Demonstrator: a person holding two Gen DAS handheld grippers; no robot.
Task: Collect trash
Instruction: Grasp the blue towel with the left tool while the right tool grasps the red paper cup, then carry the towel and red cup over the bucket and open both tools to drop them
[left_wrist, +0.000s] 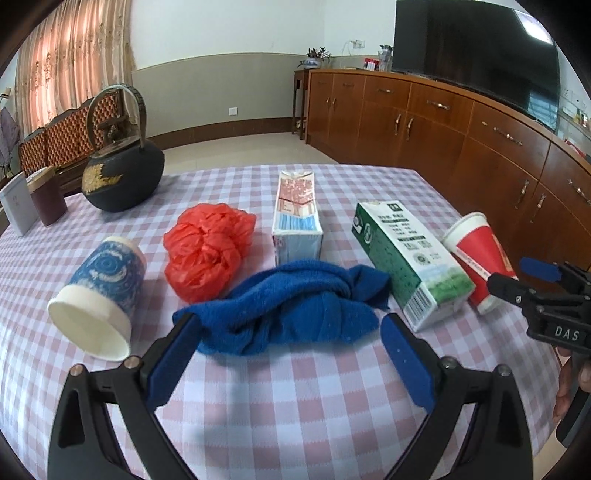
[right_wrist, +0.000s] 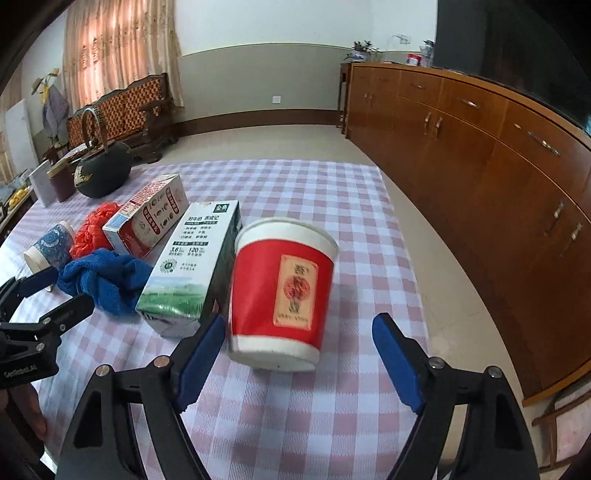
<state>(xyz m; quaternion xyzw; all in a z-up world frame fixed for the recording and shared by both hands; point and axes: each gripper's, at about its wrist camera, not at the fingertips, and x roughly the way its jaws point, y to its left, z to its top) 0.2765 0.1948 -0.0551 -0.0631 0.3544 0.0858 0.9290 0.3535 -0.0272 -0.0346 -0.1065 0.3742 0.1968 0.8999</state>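
Checked table (left_wrist: 332, 398): cups, cartons, blue towel (left_wrist: 295, 306), teapot (left_wrist: 123, 177).

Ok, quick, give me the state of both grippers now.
Left gripper: open, holding nothing, just short of the blue cloth.
Right gripper: open, holding nothing, with the red cup just ahead of it.

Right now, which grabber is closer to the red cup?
Right. The right gripper is open just in front of the red cup, its base between the fingers. The left gripper faces the blue towel, farther away.
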